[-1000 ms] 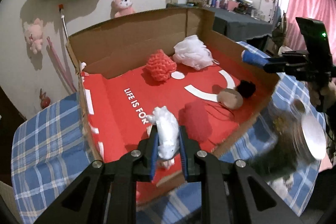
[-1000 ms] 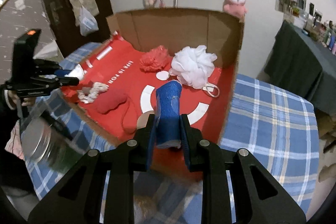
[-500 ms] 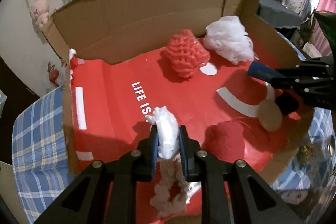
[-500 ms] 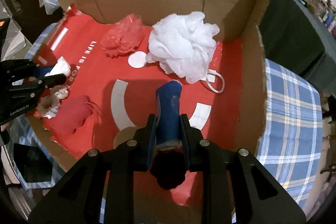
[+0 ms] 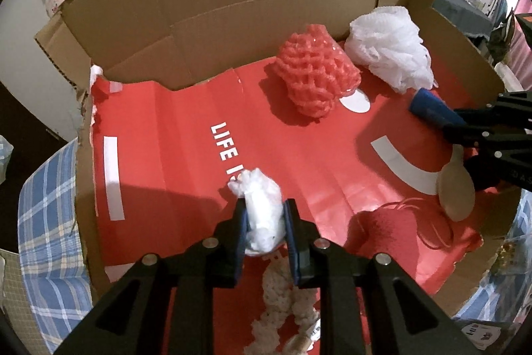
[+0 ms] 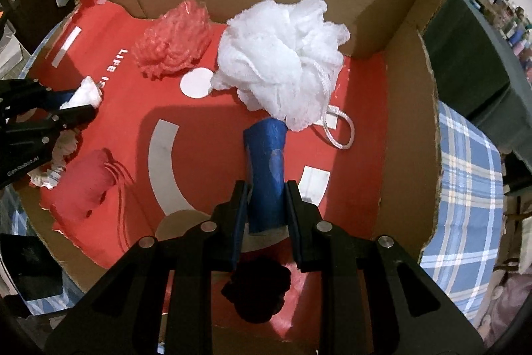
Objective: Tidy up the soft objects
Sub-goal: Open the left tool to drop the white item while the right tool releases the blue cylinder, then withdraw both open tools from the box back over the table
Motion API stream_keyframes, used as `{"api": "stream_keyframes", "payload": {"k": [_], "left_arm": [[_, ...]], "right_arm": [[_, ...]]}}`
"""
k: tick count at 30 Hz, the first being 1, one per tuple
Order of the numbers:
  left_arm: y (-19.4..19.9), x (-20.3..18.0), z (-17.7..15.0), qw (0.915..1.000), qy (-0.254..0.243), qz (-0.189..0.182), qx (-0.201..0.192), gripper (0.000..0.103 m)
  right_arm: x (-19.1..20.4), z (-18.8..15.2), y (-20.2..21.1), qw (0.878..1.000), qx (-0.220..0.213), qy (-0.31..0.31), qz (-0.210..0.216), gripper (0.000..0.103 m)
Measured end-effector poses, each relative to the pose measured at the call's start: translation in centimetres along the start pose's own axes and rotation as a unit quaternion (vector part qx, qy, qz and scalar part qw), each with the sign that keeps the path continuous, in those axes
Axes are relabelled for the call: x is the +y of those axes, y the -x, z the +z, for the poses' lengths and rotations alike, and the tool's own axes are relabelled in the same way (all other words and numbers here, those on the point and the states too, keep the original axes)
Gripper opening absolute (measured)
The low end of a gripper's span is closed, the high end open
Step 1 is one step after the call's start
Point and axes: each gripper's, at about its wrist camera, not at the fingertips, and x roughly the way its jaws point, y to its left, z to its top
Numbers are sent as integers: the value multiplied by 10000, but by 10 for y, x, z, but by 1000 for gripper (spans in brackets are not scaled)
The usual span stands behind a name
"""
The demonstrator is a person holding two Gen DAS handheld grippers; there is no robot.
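In my left gripper I hold a white crumpled soft wad, pinched between the 2 pads over the near left part of the cardboard box; a knitted cream cord hangs from it below the fingers. My right gripper is clamped on a blue rolled cloth, upright over the near middle of the box, its far end just beside the white mesh bath pouf. The pouf lies toward the far right corner, its white rope loop trailing on the red printed liner. Left of the pouf sits a red knitted mesh bundle, close to the far wall. Nearer, a red drawstring pouch lies on the liner at the left in the right wrist view, and a black fuzzy thing shows under my right fingers. The box rests on a blue plaid cloth.
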Motion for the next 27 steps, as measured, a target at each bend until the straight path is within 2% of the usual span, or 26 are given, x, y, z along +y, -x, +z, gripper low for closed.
{"api": "stream_keyframes", "payload": {"k": [3,9,12,13,16,18,21,23,27], "left_arm": [[-2,1,0,10000,-14,-21,2,27],[3,2,-3,9999,-41,-91,-93,50],[12,-1,-6,9996,-25,-147,-222,61],[15,0,-6,9996,-29,-143,-255,65],[29,-4,-7,9990,-74,-128,-426,68],[41,-6,-10,9983,-65,-123,-564,73],[62,-10,-17,9966,-27,-136,-813,80],[80,-14,-24,9944,-12,-99,-1050,86],[111,-19,-36,9896,84,-92,-1436,92]], "right_arm": [[-2,2,-5,10000,66,2,4,22],[0,1,-7,9999,103,74,-5,23],[1,0,-6,9999,91,111,-16,33],[2,-1,-4,9999,80,121,15,42],[15,-2,3,9998,-10,184,95,54],[24,-2,10,9996,-110,244,-32,55],[27,-5,26,9995,-259,200,-7,56],[29,-7,36,9992,-347,208,-63,62],[27,-12,58,9978,-603,205,-185,64]]}}
